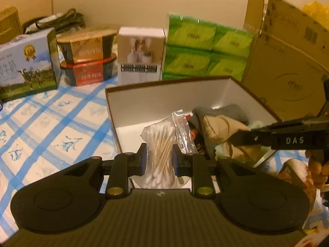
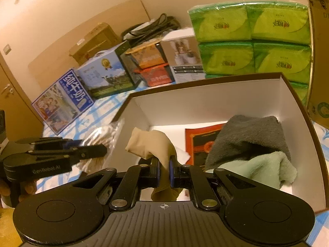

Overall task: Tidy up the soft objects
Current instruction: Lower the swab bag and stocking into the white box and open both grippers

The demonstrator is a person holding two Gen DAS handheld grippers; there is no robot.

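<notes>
Jaws of left gripper (image 1: pixel 159 158) clamped on cotton-swab bag (image 1: pixel 159 144), right gripper (image 2: pixel 164 171) on beige cloth (image 2: pixel 152 144), over box (image 2: pixel 226 100).

Open white-lined box (image 2: pixel 216 100) on the blue-checked worktop (image 1: pixel 51 123). Inside: grey towel (image 2: pixel 248 138) lying over pale green cloth (image 2: pixel 265 168) at the right wall; beige cloth (image 2: pixel 156 144), crumpled, pinched upright in the right claw (image 2: pixel 164 173); bagged cotton swabs (image 1: pixel 161 144), upright, pinched in the left claw (image 1: pixel 160 160) at the box's near-left corner.

I see dim, warm yellowish light over both wrist views. Fisheye bending curves the edges and darkens the corners; the green tissue packs (image 1: pixel 207 49) look soft and smeared.
</notes>
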